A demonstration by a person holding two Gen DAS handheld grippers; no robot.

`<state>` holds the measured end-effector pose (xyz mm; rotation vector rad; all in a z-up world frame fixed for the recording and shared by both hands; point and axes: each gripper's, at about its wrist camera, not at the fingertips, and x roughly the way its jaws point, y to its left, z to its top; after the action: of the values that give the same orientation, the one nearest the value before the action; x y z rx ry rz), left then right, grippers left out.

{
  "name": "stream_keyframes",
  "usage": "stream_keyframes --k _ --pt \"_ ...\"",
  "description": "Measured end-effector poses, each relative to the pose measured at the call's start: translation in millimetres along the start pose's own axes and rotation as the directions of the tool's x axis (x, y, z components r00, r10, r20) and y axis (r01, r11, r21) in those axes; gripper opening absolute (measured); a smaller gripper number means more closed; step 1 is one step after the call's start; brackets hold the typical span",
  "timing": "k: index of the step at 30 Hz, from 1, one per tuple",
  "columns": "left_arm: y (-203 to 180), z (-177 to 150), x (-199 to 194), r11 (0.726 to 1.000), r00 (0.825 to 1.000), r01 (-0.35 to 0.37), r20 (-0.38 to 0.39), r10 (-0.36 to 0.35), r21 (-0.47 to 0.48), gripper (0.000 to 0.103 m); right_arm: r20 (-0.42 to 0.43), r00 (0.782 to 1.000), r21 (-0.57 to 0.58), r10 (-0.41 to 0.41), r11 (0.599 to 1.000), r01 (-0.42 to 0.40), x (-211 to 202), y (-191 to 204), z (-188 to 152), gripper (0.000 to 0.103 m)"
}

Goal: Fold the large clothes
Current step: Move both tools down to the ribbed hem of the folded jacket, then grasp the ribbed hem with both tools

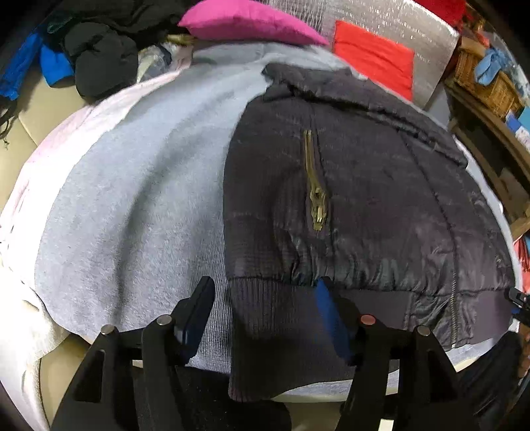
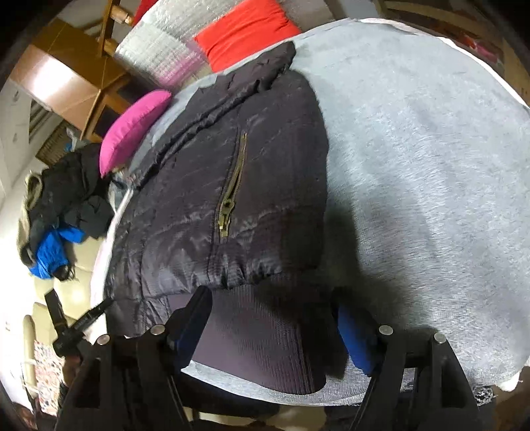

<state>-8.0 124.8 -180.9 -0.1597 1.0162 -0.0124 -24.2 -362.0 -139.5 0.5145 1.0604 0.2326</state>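
Note:
A dark puffer jacket (image 1: 364,185) with a brass zipper (image 1: 316,195) lies on a light grey fleece garment (image 1: 132,199) spread over a white surface. The jacket also shows in the right wrist view (image 2: 215,172), on the same grey garment (image 2: 414,149). My left gripper (image 1: 265,298) is open just above the jacket's ribbed hem (image 1: 265,318), the hem between its blue pads. My right gripper (image 2: 271,308) is open over the same ribbed hem (image 2: 258,331), holding nothing. The left gripper shows at the lower left of the right wrist view (image 2: 76,321).
A pink cushion (image 1: 245,20) and a red cushion (image 1: 374,63) lie at the far end. A pile of black and blue clothes (image 1: 82,56) sits at the far left. Wooden furniture with a wicker basket (image 1: 487,83) stands at the right.

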Motion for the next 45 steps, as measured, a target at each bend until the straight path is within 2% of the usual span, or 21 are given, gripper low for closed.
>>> stream_keyframes --k 1,2,3,5,12,23,27,30,31,33,34,35,36,37,38,39,40,41,42,43,45 --pt "-0.3 -0.4 3.1 1.000 1.000 0.013 -0.013 -0.013 -0.001 0.038 -0.007 1.000 -0.012 -0.003 1.000 0.003 2.9 1.9 -0.4 0.053" --pt "-2.0 -0.1 5.8 1.000 1.000 0.012 -0.022 -0.012 -0.003 0.031 -0.024 0.999 -0.020 -0.021 1.000 0.021 7.5 3.3 -0.7 0.027" --pt "-2.8 -0.3 4.6 1.000 1.000 0.008 -0.016 -0.008 0.000 0.023 -0.033 0.999 -0.021 -0.043 0.999 0.042 10.2 3.2 -0.5 0.026" --pt "-5.2 0.8 2.2 1.000 1.000 0.002 -0.012 -0.002 0.013 0.015 -0.034 0.999 -0.023 -0.037 0.999 0.036 10.0 3.7 -0.3 0.015" --pt "-6.7 -6.6 -15.9 0.999 1.000 0.009 0.020 -0.009 0.032 0.009 -0.023 0.999 -0.062 -0.029 0.998 0.028 -2.9 10.3 0.4 0.011" --pt "9.3 -29.0 -50.5 0.997 0.997 0.068 0.038 -0.069 0.028 0.008 -0.049 0.999 -0.084 -0.015 0.996 0.011 -22.5 8.6 -9.1 0.009" --pt "14.5 -23.4 -47.8 0.996 0.995 0.091 0.030 -0.091 0.027 0.009 -0.063 0.998 -0.064 0.017 0.998 -0.021 -25.7 1.0 -9.0 0.010" --pt "13.1 -16.3 -35.9 0.997 0.997 0.076 0.011 -0.076 0.025 0.011 -0.067 0.997 -0.045 0.031 0.998 -0.034 -18.2 -3.6 -5.5 0.014" --pt "13.9 -16.1 -34.5 0.997 0.998 0.069 0.009 -0.069 0.021 0.013 -0.072 0.997 -0.049 0.024 0.998 -0.027 -14.8 -2.8 -4.7 0.018" --pt "10.9 -16.2 -27.0 0.999 0.999 0.052 -0.008 -0.052 0.016 0.035 -0.066 0.998 -0.059 0.006 0.998 -0.009 -12.6 -2.9 -4.0 0.028" --pt "7.3 -15.4 -23.2 0.999 0.999 0.048 -0.011 -0.048 0.011 0.043 -0.064 0.998 -0.052 0.003 0.999 -0.006 -10.5 -3.9 -2.9 0.036" --pt "7.0 -14.9 -21.0 0.999 0.999 0.035 -0.004 -0.035 0.006 0.049 -0.061 0.998 -0.038 0.005 0.999 -0.007 -8.5 -5.8 -1.7 0.052" --pt "5.8 -15.2 -19.7 1.000 1.000 0.019 0.005 -0.019 0.006 0.050 -0.057 0.998 -0.030 0.006 1.000 -0.007 -7.3 -6.4 -0.8 0.063" --pt "5.4 -14.9 -18.6 1.000 1.000 0.018 0.006 -0.018 0.007 0.050 -0.046 0.999 -0.023 0.004 1.000 -0.005 -6.1 -8.1 0.0 0.069" --pt "5.4 -13.9 -17.8 1.000 1.000 0.022 0.003 -0.022 0.004 0.048 -0.048 0.999 -0.021 0.002 1.000 -0.003 -2.8 -7.6 1.3 0.068" --pt "5.6 -12.9 -16.8 1.000 1.000 0.026 -0.005 -0.026 0.004 0.041 -0.064 0.998 -0.021 0.012 1.000 -0.014 0.2 -8.2 1.4 0.065" --pt "4.3 -12.6 -16.0 1.000 1.000 0.024 -0.011 -0.024 0.008 0.034 -0.078 0.996 -0.034 0.031 0.999 -0.034 2.8 -5.7 0.6 0.041" --pt "4.5 -12.1 -16.8 1.000 1.000 0.024 -0.014 -0.024 0.018 0.022 -0.090 0.996 -0.052 0.017 0.998 -0.022 5.4 -2.9 -0.7 0.029" --pt "3.7 -11.5 -19.6 0.999 0.999 0.030 -0.013 -0.030 0.030 0.020 -0.094 0.996 -0.054 0.013 0.998 -0.018 6.5 -3.9 -1.7 0.025" --pt "3.2 -11.0 -22.2 0.999 0.999 0.033 -0.009 -0.032 0.034 0.019 -0.100 0.995 -0.045 0.025 0.999 -0.030 6.3 -5.7 -1.9 0.011" --pt "5.1 -9.9 -32.7 0.998 0.999 0.047 0.008 -0.048 0.033 0.016 -0.094 0.995 -0.037 0.044 0.998 -0.048 2.0 -7.1 -1.9 0.010"
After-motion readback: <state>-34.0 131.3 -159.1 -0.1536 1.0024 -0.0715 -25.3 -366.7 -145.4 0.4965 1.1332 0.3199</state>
